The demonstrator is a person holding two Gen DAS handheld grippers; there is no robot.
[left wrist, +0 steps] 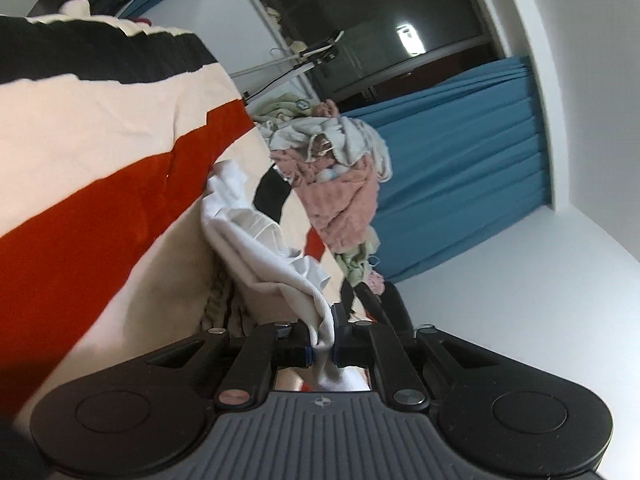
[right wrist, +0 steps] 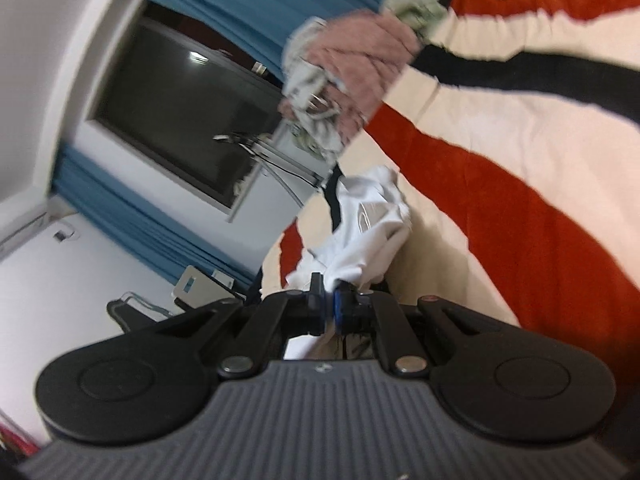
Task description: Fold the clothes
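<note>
Both my grippers, left gripper [left wrist: 323, 336] and right gripper [right wrist: 328, 312], pinch the white shirt [left wrist: 256, 248] tight. It hangs bunched over the striped blanket [left wrist: 100, 152], near a pile of clothes [left wrist: 340, 184].

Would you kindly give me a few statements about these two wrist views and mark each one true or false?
1. The left gripper is shut on the white garment. True.
2. The right gripper is open and holds nothing. False: it pinches white cloth too.
3. The curtain is blue. True.
4. The striped blanket is green and yellow. False: it is cream with red and black bands.
5. A pile of clothes, including a pink piece, lies beyond the white garment. True.
</note>
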